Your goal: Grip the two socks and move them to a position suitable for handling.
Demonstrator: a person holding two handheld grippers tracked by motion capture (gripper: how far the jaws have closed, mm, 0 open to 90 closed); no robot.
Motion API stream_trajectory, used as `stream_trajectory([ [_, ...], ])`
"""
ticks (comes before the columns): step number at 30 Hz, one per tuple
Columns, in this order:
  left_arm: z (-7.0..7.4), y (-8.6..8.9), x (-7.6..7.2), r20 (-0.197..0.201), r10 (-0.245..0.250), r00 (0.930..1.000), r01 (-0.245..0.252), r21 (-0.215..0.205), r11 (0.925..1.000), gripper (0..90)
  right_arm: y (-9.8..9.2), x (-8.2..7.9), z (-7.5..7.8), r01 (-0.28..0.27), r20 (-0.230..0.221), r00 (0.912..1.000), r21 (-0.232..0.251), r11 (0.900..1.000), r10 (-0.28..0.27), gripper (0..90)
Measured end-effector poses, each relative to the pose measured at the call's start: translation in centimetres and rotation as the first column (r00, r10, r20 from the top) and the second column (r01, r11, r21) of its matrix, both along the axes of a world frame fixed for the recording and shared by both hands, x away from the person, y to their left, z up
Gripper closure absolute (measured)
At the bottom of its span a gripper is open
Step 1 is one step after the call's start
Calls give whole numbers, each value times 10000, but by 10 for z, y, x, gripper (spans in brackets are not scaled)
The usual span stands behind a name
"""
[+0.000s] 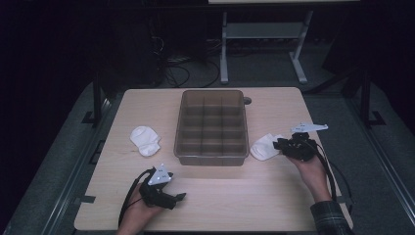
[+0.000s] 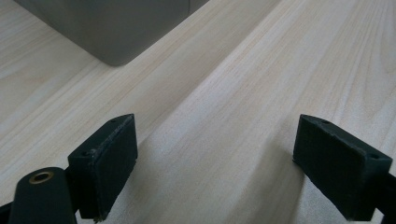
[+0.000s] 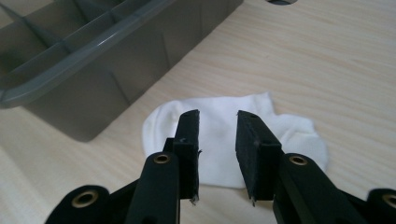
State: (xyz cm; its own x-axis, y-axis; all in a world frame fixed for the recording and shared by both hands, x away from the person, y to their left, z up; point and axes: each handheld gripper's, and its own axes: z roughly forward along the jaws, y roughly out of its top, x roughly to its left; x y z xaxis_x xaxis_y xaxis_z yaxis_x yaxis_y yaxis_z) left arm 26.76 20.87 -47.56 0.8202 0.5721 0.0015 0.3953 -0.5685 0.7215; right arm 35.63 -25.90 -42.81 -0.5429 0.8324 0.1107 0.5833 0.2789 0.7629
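A white sock [image 1: 264,146] lies flat on the table just right of the grey divided bin [image 1: 211,157]. My right gripper [image 1: 278,143] points at it from the right. In the right gripper view the jaws [image 3: 218,114] stand a narrow gap apart over the sock [image 3: 299,135], which shows through the gap; the pads do not press on it. A second white sock [image 1: 145,139] lies left of the bin. Near the front edge my left gripper [image 1: 182,197] rests low, its jaws [image 2: 215,140] wide apart over bare wood with nothing between them.
The bin [image 3: 93,42] has several empty compartments, and one of its corners [image 2: 116,28] shows ahead of the left gripper. The wooden table [image 1: 235,191] ends close behind the hands. A small dark round fitting [image 1: 247,101] sits by the bin's far right corner. Cables trail from both grippers.
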Motion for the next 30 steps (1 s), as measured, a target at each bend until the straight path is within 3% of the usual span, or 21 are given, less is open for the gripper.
stream_trajectory([
  [3, 0, 0, 0, 1, 2, 10000, -2, -6, 10000, 135, -3, 7, -2, 147, 79, 9999, 4, 9999, -147, 708],
  [14, 0, 0, 0, 0, 9, 10000, -9, -3, 10000, 137, -5, 31, -28, 557, -401, 9976, -351, 9978, -571, 698],
  [22, 0, 0, 0, 2, 6, 10000, -6, -5, 10000, 136, 0, 36, -38, 611, -568, 9963, -586, 9964, -644, 671],
  [27, 0, 0, 0, 2, 9, 10000, -9, -11, 10000, 136, 6, 37, -43, 515, -557, 9968, -1046, 9932, -576, 660],
  [30, 0, 0, 0, 2, 7, 10000, -7, -2, 10000, 136, 8, 35, -43, 512, -453, 9973, -1262, 9907, -573, 739],
])
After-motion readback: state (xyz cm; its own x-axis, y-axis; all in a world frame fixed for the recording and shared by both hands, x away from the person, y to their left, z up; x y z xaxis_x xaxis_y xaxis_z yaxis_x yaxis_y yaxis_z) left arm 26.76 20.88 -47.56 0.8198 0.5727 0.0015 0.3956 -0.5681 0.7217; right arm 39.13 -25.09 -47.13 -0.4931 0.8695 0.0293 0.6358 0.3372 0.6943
